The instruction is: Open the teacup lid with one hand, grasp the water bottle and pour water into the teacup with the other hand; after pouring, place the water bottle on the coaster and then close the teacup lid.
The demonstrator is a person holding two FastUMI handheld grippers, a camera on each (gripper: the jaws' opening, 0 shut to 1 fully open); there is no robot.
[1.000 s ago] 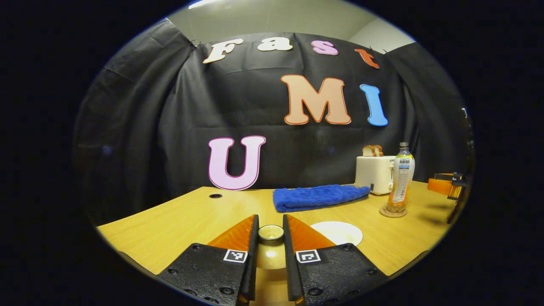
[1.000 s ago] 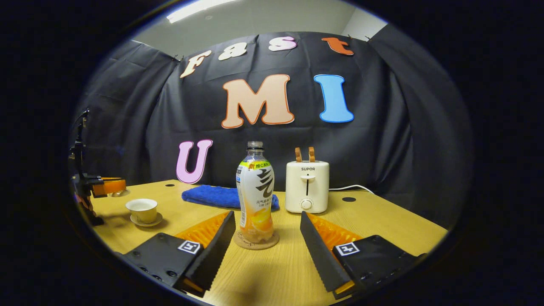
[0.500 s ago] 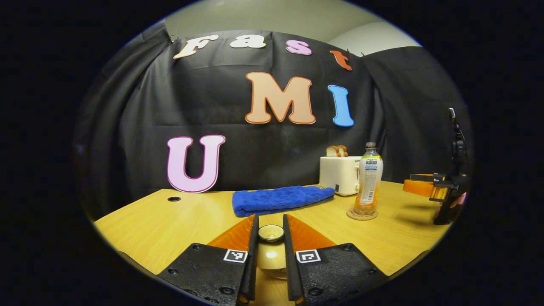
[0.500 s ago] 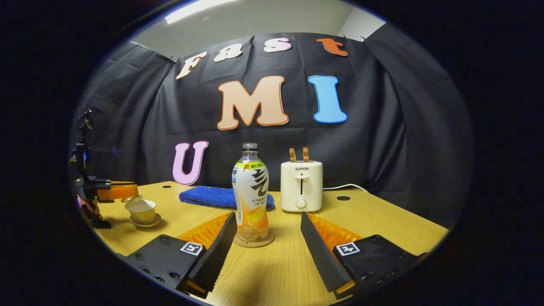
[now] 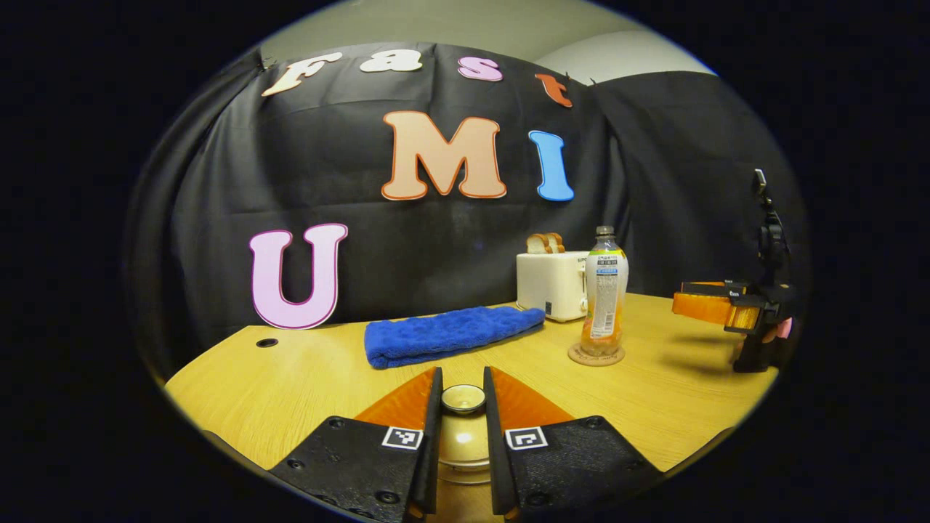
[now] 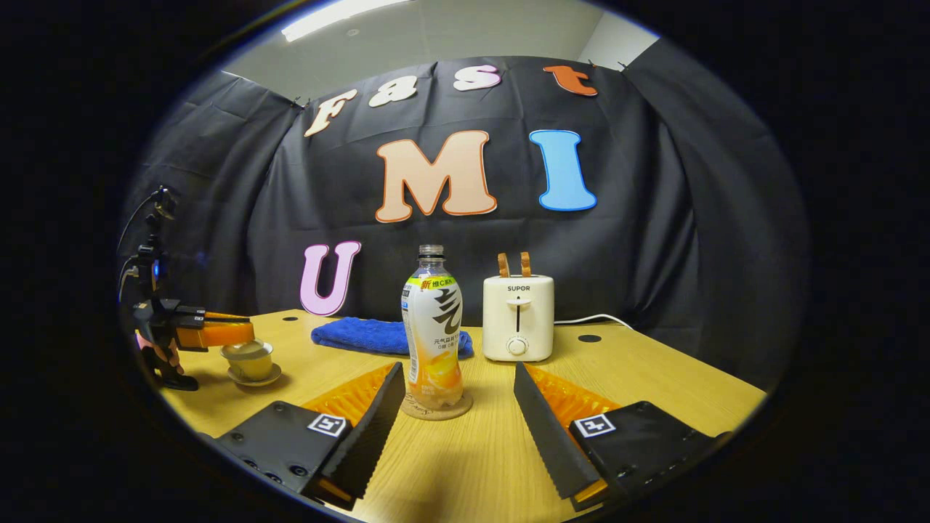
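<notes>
- Left gripper (image 5: 462, 396): fingers closed on the knob of the teacup lid (image 5: 463, 398), both pressing its sides.
- In the right gripper view, same gripper (image 6: 218, 334) at the far left, just above the teacup (image 6: 249, 359) on its saucer (image 6: 252, 378); whether lid touches cup, cannot tell.
- Right gripper (image 6: 458, 407): fingers spread wide, empty, low over the wooden table (image 6: 472, 465).
- Water bottle (image 6: 434, 330) upright on the round coaster (image 6: 436, 408), between and just beyond the fingertips, apart from both.
- Behind: blue towel (image 6: 378, 336), white toaster (image 6: 518, 318) with bread (image 6: 513, 264).
- Bare tabletop between teacup and bottle, and to the near edge.
</notes>
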